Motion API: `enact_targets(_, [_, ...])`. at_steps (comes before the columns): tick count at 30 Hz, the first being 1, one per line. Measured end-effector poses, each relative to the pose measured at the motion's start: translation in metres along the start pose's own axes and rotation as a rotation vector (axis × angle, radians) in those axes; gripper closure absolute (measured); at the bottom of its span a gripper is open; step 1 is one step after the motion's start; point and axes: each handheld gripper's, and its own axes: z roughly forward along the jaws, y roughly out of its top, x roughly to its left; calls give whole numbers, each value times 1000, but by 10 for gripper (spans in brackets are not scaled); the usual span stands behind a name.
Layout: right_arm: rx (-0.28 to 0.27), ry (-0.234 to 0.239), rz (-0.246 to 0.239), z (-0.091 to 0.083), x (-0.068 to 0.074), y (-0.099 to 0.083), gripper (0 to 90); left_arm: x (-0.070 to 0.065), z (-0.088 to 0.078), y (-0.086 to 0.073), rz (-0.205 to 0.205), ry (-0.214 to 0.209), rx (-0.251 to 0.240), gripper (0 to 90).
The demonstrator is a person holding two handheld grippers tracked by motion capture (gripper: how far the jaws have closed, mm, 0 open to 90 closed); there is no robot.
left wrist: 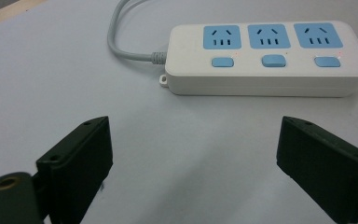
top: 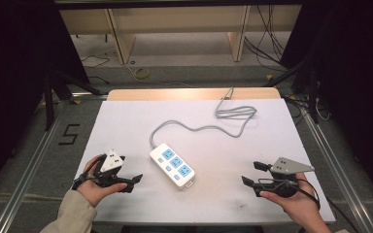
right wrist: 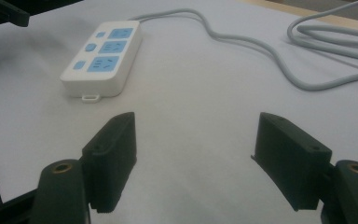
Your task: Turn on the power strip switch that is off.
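The left gripper sits at the lower left of the high view, held in a hand with a beige sleeve. Its jaws stand wide apart with nothing between them, only bare white table. The right gripper is at the lower right, in the other hand, its jaws also spread wide and empty.

Between the two, just left of centre, lies the power strip, white with three blue sockets, set at a slant and apart from both grippers. Its grey cord winds toward the upper right and loops near the table's far edge.
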Motion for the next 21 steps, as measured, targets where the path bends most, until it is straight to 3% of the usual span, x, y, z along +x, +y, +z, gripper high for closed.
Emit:
enact_targets(6, [0,0,4,0,1,0,298,0,-2,2,0,10,-12,182])
enact_targets(10, [0,0,2,1,1,0,298,1,-3,4,1,27,-30,283])
enact_targets(12, [5,1,1,1,1,0,298,2,-5,7,-1,64,-39,391])
enact_targets(14, [7,1,1,1,1,0,298,3,-6,8,-1,73,-44,531])
enact_targets(15, [7,1,1,1,1,0,298,4,-7,9,-1,77,-49,531])
enact_targets(16, [9,1,1,1,1,0,298,4,-8,10,2,79,-52,654])
enact_targets(17, [9,2,1,1,1,0,298,5,-9,11,8,84,-47,710])
enact_targets(21, [8,1,-2,1,1,0,298,4,-10,13,8,87,-38,872])
